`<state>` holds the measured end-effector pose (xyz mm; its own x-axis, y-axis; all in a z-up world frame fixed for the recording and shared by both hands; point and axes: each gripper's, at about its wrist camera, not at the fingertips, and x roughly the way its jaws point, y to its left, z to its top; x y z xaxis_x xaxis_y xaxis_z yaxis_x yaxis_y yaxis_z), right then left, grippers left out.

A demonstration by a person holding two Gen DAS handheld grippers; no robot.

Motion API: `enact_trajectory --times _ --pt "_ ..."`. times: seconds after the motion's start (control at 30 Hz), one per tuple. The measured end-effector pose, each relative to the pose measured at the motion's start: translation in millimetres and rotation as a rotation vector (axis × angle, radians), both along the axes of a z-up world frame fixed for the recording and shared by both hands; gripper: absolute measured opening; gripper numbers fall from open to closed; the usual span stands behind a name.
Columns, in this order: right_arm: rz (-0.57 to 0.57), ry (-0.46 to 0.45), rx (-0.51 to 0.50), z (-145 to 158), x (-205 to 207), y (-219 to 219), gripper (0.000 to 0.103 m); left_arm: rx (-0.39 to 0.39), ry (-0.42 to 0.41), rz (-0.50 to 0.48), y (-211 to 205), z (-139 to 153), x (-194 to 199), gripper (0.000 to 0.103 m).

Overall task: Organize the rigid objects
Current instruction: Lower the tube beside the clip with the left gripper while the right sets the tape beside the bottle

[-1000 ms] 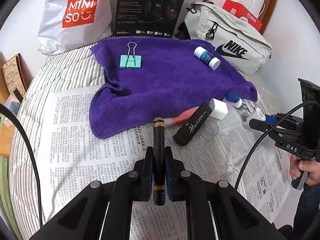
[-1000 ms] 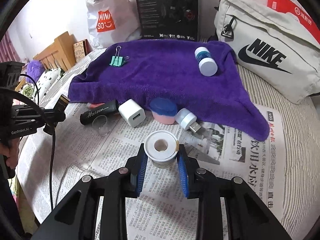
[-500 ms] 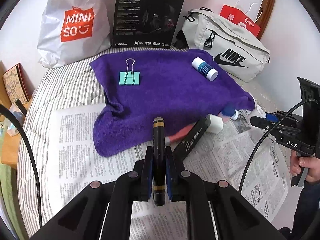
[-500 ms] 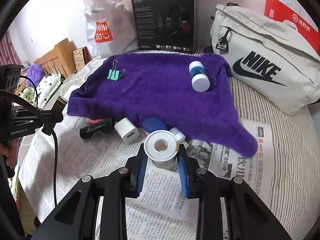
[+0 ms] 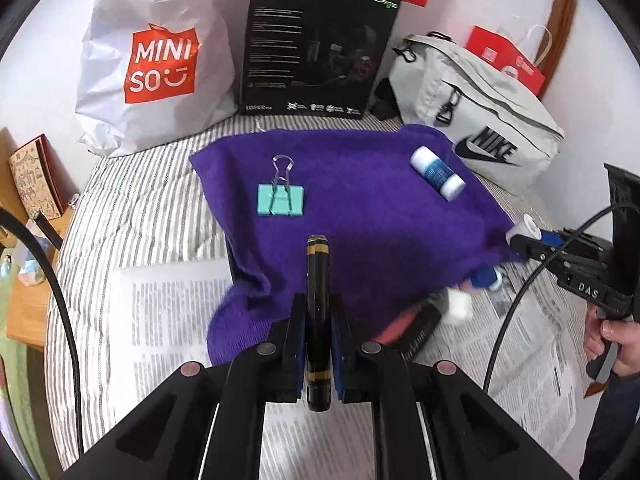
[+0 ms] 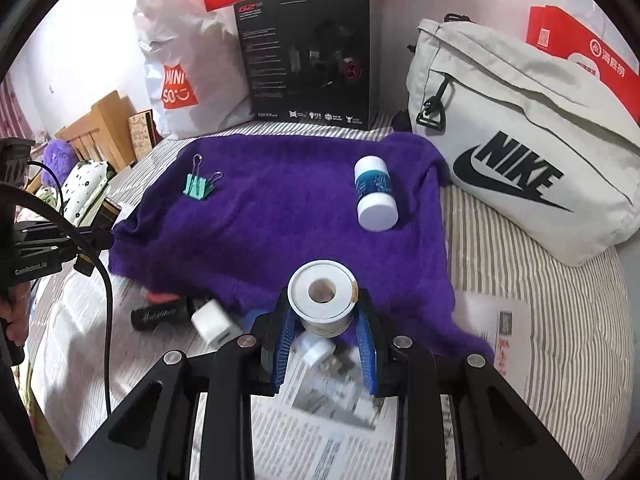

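Behind the purple towel [image 5: 360,208], against the wall, stand a white bag [image 5: 156,60] printed "MINISO", a black box [image 6: 308,56] marked "HECATE" and "G2", and to the towel's right a grey pouch [image 6: 520,160] with "NIKE" and the swoosh. On the towel lie a teal binder clip [image 5: 281,199] toward its left and a small white-capped bottle [image 6: 374,192] with a blue label toward its right. At the towel's near edge, on the newspaper [image 6: 328,432] spread over the striped bed, sit a black tube [image 6: 158,314] with script too blurred to read and a white charger plug [image 6: 212,322].

The left tool [image 5: 318,344], its body lettered "GenRobot.AI", points level over the towel's near edge, clamped on a slim black stick with gold bands [image 5: 317,312]. The right tool [image 6: 323,320], marked "DAS", hangs over the towel's near right corner, pads closed on a white spool [image 6: 322,294] with a hole in its middle. A hand [image 5: 616,336] grips that tool's handle from below.
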<state>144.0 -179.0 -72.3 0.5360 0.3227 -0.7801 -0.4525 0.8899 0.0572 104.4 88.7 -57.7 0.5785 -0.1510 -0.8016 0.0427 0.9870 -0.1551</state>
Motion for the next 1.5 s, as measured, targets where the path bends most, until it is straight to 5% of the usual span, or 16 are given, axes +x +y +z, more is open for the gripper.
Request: enact_trajectory --times 0.87,1.5 --pt "-0.031 0.071 -0.048 -38 74 2 0.029 0.011 0.093 0.036 14 -40 78 0.011" --pt "-0.004 0.056 -0.078 -51 91 13 0.029 0.113 0.169 0.029 2 -50 101 0.011"
